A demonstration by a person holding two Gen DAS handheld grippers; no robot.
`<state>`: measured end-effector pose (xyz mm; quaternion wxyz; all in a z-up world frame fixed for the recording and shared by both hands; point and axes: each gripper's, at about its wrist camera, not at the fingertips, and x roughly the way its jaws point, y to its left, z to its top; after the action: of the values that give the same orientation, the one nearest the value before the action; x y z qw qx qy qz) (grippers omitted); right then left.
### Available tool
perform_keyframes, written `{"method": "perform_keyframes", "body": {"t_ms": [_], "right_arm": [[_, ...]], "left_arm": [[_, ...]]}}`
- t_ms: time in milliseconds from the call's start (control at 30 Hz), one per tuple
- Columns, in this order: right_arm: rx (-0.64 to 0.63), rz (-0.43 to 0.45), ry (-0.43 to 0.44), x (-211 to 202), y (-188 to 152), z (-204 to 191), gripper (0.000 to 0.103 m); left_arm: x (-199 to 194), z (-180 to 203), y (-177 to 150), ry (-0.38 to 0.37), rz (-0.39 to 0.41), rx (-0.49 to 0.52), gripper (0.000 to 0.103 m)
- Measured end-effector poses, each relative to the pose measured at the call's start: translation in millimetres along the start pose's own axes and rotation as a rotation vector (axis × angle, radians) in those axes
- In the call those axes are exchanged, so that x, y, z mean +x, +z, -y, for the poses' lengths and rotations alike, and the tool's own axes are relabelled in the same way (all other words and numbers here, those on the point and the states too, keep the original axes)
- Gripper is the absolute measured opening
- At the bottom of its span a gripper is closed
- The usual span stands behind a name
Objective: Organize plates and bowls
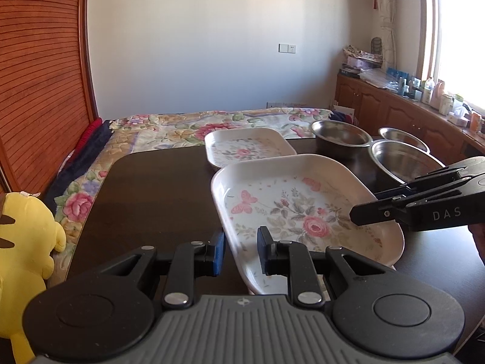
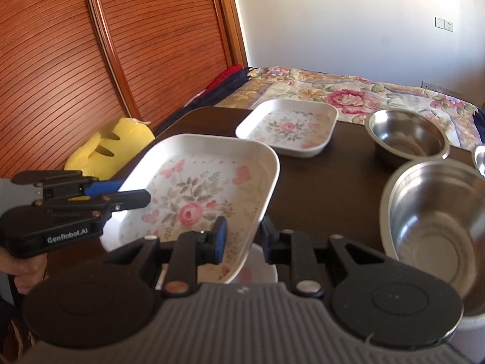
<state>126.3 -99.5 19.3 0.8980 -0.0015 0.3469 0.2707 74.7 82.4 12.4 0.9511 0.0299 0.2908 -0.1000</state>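
Note:
A large white plate with a rose and butterfly print [image 1: 303,209] [image 2: 197,188] hangs tilted above the dark table [image 1: 151,188], held from both sides. My left gripper [image 1: 241,250] [image 2: 136,191] is shut on its left rim. My right gripper [image 2: 241,239] [image 1: 366,204] is shut on its right rim. A smaller floral plate [image 1: 245,148] [image 2: 288,127] lies on the table farther back. Three steel bowls stand to the right: a far one [image 1: 339,136] [image 2: 406,139], a big near one [image 1: 403,157] [image 2: 433,209] and a third [image 1: 400,136] [image 2: 480,159] behind it.
Something white [image 2: 257,267] shows under the held plate's near edge. A yellow plush toy [image 1: 24,242] sits left of the table beside a bed with a floral cover [image 1: 182,127]. A slatted wooden door [image 2: 60,75] stands at the left, and a cluttered wooden counter [image 1: 424,103] runs along the right.

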Motion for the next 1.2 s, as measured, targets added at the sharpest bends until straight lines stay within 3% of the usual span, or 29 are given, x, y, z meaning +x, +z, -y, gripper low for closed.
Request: {"method": "perform_keyframes", "body": {"t_ms": [633, 1200], "right_arm": [[0.003, -0.01, 0.017, -22.3, -31.5, -2.7, 0.026], [0.017, -0.018, 0.03, -27.9, -38.9, 0.3, 0.026]], "left_arm": [[-11.2, 13.2, -19.3, -0.03, -0.031, 0.002, 0.022], [-15.1, 19.7, -27.9, -0.041, -0.039, 0.007, 0.022]]}}
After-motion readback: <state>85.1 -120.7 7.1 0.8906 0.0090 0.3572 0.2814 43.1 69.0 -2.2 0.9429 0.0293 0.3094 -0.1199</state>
